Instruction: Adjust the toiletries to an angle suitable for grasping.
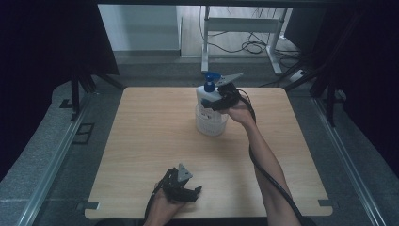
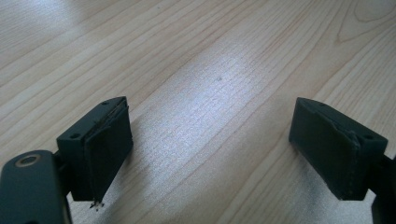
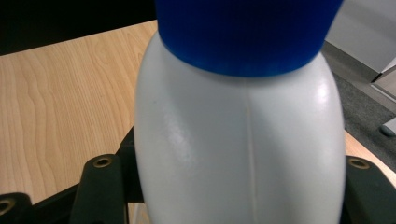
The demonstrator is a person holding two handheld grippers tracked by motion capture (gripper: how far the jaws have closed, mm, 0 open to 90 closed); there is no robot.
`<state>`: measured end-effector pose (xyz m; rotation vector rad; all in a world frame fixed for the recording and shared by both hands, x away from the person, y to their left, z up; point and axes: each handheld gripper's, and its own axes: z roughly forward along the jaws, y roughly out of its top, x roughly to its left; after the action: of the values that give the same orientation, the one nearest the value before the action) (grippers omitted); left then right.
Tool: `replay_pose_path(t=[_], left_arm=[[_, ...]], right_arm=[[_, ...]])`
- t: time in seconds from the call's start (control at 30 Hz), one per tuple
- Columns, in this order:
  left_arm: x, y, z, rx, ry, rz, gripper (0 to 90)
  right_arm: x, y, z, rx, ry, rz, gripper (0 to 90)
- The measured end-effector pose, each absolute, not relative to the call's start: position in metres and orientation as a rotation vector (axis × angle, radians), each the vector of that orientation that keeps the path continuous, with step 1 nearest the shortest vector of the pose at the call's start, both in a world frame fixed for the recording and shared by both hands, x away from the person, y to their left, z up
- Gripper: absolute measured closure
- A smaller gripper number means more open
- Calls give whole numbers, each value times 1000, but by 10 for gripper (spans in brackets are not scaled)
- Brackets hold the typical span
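A white bottle (image 1: 206, 95) with a blue pump top (image 1: 211, 79) stands upright at the far middle of the wooden table (image 1: 150, 141). Its base sits in or just above a translucent white cup (image 1: 210, 123). My right gripper (image 1: 221, 101) is shut on the bottle's upper body from the right. In the right gripper view the bottle (image 3: 243, 135) sits between both jaws, its blue collar (image 3: 247, 32) at the top. My left gripper (image 1: 194, 192) rests near the table's front edge, open. The left gripper view shows only bare wood between its pads (image 2: 109, 149).
Beyond the table's far edge stand a white metal frame (image 1: 244, 28) and loose cables (image 1: 254, 47) on the floor. Dark curtains hang at both sides. Metal rails (image 1: 56, 160) run along the left and right of the table.
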<state>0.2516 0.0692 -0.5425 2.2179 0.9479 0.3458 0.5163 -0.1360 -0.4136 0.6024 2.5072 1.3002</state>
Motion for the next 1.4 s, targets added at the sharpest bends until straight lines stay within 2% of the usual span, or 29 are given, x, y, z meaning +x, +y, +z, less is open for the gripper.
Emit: replay_pose_path(t=[0.97, 1.1, 1.4], left_arm=[[251, 69, -543, 2215, 950, 343, 128], [251, 69, -543, 2216, 950, 344, 128], [252, 69, -543, 2218, 948, 345, 128]], right_arm=[[519, -147, -422, 636, 2511, 1369, 357], [518, -147, -423, 635, 2527, 1352, 315], [515, -148, -421, 653, 2474, 1365, 130]])
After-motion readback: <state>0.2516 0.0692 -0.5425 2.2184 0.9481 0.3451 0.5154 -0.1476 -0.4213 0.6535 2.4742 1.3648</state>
